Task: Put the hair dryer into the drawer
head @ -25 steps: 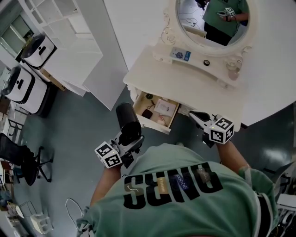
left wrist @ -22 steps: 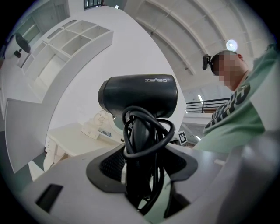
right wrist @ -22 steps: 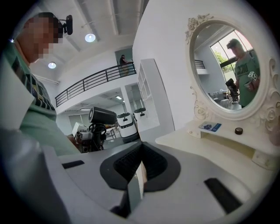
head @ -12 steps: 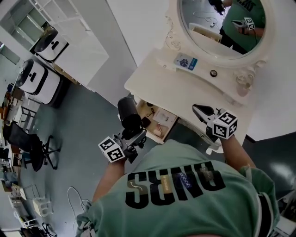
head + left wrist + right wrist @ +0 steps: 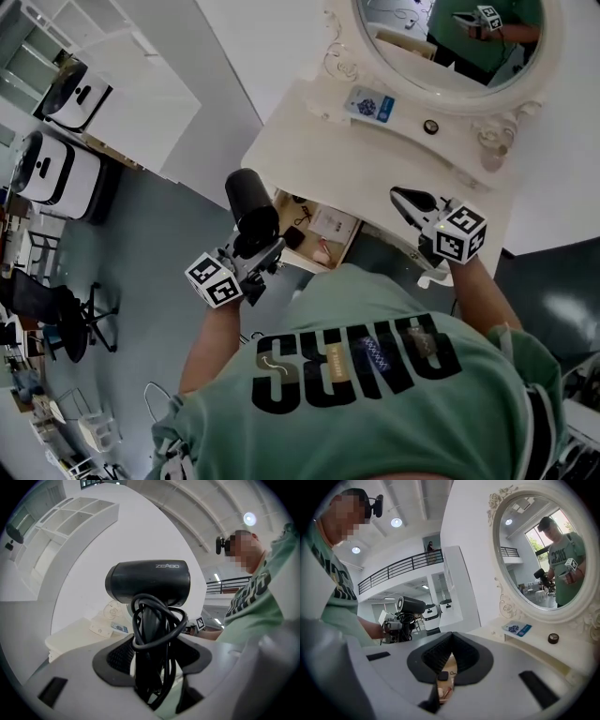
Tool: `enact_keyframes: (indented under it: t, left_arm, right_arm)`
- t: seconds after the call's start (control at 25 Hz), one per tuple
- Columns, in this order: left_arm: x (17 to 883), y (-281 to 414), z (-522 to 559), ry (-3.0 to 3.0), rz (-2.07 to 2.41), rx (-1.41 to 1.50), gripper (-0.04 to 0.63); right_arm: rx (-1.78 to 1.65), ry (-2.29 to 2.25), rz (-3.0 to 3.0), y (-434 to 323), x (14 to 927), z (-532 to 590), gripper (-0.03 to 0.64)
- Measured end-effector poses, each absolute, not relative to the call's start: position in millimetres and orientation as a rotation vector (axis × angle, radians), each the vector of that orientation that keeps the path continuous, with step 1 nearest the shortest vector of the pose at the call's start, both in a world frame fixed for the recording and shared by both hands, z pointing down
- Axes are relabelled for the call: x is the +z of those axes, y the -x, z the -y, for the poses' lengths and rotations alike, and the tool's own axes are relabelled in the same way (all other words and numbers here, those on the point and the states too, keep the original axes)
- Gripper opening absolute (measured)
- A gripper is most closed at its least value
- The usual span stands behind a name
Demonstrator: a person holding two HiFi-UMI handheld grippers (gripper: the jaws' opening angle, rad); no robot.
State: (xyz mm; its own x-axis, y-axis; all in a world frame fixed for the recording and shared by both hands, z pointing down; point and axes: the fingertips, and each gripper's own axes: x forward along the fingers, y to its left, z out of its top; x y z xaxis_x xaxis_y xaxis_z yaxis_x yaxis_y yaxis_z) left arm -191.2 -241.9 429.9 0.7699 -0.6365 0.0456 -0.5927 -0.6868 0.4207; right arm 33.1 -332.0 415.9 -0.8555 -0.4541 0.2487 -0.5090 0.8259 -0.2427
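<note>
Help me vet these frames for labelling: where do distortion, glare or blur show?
Head view: sharp and evenly lit, though the pale dresser top looks washed out. Left gripper view: strong fisheye with black corners, a ceiling lamp flares, the hair dryer is sharp. Right gripper view: the same fisheye bends the mirror.

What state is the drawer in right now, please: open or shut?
Open: the drawer is pulled out from under the dressing table top, and the head view shows small items lying inside.
</note>
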Motion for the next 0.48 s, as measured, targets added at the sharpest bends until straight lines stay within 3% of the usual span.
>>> enact_keyframes:
  t: [0.48]
  left_arm:
    - [504.4,219.1,282.8,-2.629,0.826,0.406,0.253]
  right_arm:
    - [0.528,-0.740,2.796,-3.6,451.4,342.5,-0.006]
